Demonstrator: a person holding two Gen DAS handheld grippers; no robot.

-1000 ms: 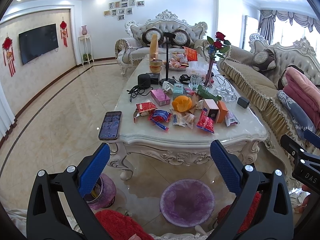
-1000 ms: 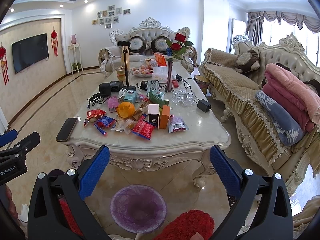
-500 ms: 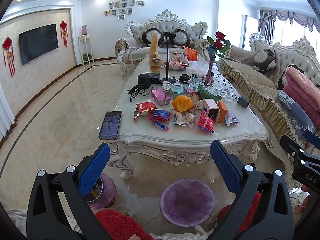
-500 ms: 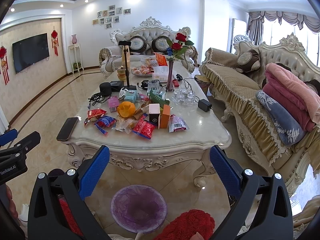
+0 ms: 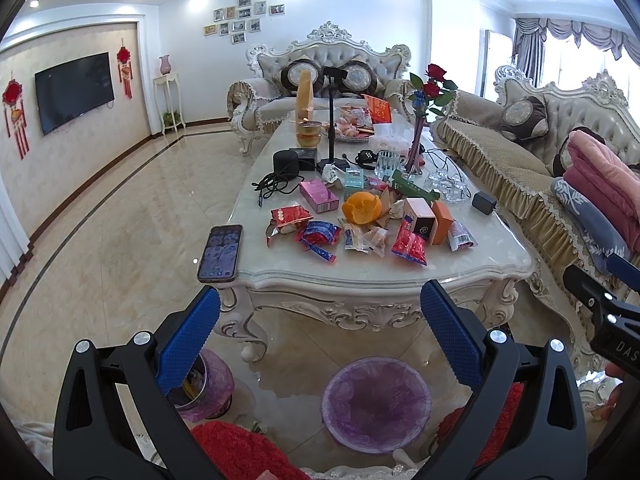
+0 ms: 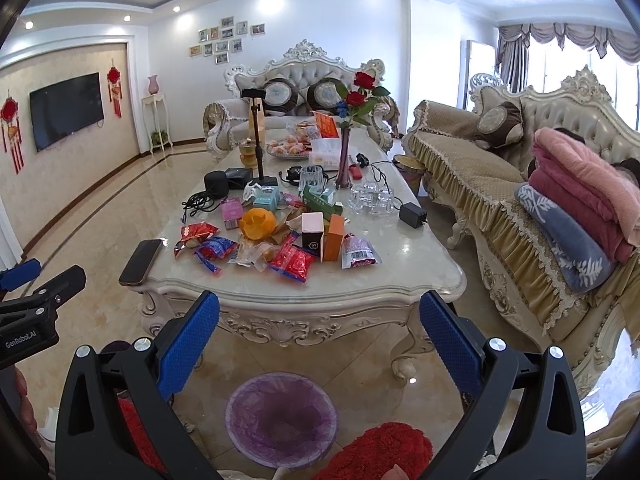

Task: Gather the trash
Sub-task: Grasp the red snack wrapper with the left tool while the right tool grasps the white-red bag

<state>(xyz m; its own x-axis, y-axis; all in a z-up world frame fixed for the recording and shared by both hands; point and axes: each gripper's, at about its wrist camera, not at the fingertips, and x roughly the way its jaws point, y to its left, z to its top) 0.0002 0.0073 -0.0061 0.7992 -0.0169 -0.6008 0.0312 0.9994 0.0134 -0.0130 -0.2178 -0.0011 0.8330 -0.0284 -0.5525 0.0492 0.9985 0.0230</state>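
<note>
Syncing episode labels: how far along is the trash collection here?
Barely started. Done: nothing visible. In hand: nothing; the left gripper and right gripper are both open, short of the table. Left: the wrappers, orange peel and small boxes remain there; the purple-lined bin waits below.

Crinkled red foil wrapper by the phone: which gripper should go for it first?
Left, probably. The crinkled red foil wrapper lies on the table's left half, nearer the open left gripper. The right gripper, also open and empty, would have to cross over.
</note>
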